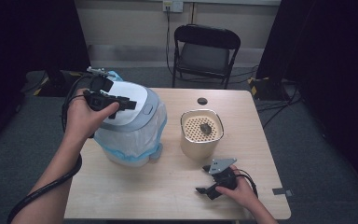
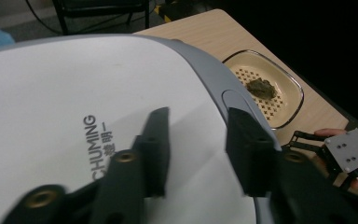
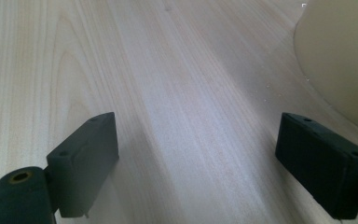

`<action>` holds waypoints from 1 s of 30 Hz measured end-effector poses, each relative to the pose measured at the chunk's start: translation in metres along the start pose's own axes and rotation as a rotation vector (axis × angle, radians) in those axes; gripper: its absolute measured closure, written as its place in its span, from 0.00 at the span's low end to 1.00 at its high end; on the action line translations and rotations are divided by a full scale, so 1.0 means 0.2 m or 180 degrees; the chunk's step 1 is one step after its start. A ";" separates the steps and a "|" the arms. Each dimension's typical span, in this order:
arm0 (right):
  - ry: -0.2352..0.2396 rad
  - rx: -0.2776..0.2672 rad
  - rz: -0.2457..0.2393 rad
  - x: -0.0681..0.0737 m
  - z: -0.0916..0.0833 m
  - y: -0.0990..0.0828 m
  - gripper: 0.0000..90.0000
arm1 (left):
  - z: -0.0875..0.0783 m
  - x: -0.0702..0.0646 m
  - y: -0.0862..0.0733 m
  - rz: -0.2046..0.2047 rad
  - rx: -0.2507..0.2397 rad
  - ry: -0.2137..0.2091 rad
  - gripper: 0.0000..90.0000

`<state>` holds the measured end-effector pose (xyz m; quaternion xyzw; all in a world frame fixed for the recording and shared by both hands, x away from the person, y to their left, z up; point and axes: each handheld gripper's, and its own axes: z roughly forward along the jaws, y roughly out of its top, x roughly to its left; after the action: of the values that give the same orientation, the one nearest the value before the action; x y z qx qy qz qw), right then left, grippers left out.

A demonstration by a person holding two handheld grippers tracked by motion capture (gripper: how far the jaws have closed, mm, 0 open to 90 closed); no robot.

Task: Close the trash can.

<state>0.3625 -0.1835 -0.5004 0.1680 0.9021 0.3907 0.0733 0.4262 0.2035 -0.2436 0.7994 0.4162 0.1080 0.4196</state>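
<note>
- The left gripper (image 1: 121, 102) hangs just over the white lid (image 2: 51, 107) of the trash bin (image 1: 135, 135), jaws parted a moderate way with nothing between them. In the left gripper view the jaw tips sit close above the lid near its grey push button (image 2: 235, 100); whether they touch the surface I cannot tell.
- The right gripper (image 1: 204, 185) sits low over the wooden table (image 1: 168, 196), near the front edge, jaws spread wide and empty. In the right gripper view the tabletop runs bare between the pads, with the beige wall of the container (image 3: 345, 60) off to one side.
- The bin stands on the table's left part, a plastic bag liner (image 1: 126, 140) bulging out under its grey rim. The beige container (image 1: 202, 133) stands apart to its right, a dark lump (image 1: 205, 129) lying on its perforated top.
- Risks, as I judge them: pressing off-centre could slide or tip the light bin, since nothing steadies it; a jaw tip could skid across the smooth lid and miss the button.
</note>
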 end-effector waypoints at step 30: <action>-0.0002 -0.0003 -0.0005 0.00 0.00 0.00 0.13 | -0.33 -0.05 -0.47 0.0158 -0.0029 -0.0393 0.19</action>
<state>0.3625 -0.1836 -0.5004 0.1674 0.9020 0.3910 0.0739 0.3308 0.2628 -0.2713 0.8127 0.3692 0.0707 0.4452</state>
